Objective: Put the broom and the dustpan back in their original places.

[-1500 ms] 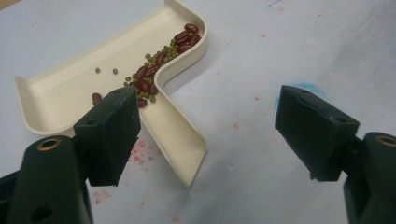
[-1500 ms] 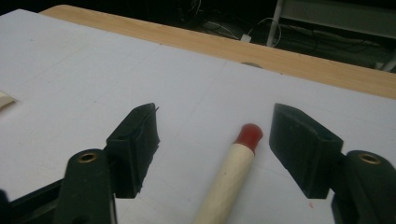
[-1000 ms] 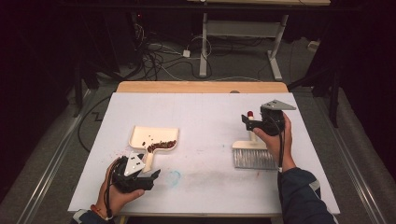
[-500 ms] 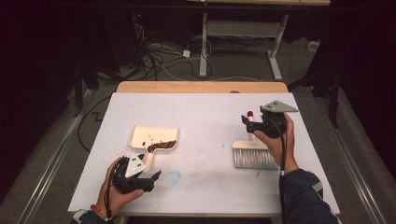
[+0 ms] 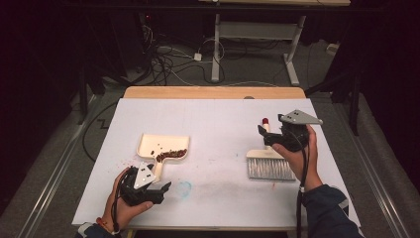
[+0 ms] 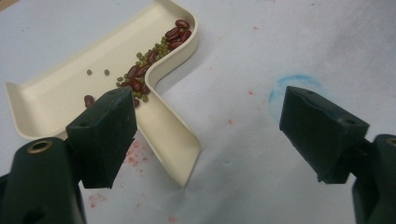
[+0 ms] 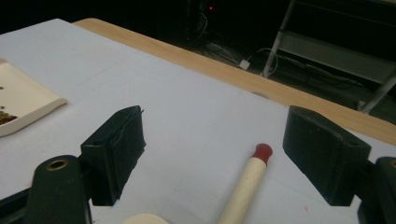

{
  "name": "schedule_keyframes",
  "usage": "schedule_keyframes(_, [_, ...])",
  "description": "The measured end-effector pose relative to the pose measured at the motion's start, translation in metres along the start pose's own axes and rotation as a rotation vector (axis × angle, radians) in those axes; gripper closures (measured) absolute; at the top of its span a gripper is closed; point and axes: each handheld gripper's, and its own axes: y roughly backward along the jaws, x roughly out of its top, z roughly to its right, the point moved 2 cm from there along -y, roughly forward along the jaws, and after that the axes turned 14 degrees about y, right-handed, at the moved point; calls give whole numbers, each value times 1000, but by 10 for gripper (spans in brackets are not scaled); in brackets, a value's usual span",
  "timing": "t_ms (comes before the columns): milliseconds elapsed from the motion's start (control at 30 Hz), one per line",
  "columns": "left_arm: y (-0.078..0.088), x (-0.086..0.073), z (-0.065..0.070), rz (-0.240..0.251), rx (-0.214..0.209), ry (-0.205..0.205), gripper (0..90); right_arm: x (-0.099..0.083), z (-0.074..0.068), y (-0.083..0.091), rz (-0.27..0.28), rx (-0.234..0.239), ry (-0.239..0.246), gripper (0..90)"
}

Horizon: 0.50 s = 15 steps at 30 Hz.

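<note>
the dustpan (image 5: pixel 161 148) lies on the white surface (image 5: pixel 213 124), its handle pointing to the left gripper (image 5: pixel 159 188), just beside one jaw; beans (image 6: pixel 156 51) sit in its back corner. the left gripper is wide open and holds nothing. the brush (image 5: pixel 268 161) lies under the right gripper (image 5: pixel 262 135), its red-tipped handle (image 7: pixel 247 179) between the jaws, apart from both. the right gripper is also wide open, empty.
</note>
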Motion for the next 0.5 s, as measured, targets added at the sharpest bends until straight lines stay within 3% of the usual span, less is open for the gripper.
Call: schedule_keyframes(500, [-1,0,1,2,14,-10,186,-4,-10,29,52,32,51,208])
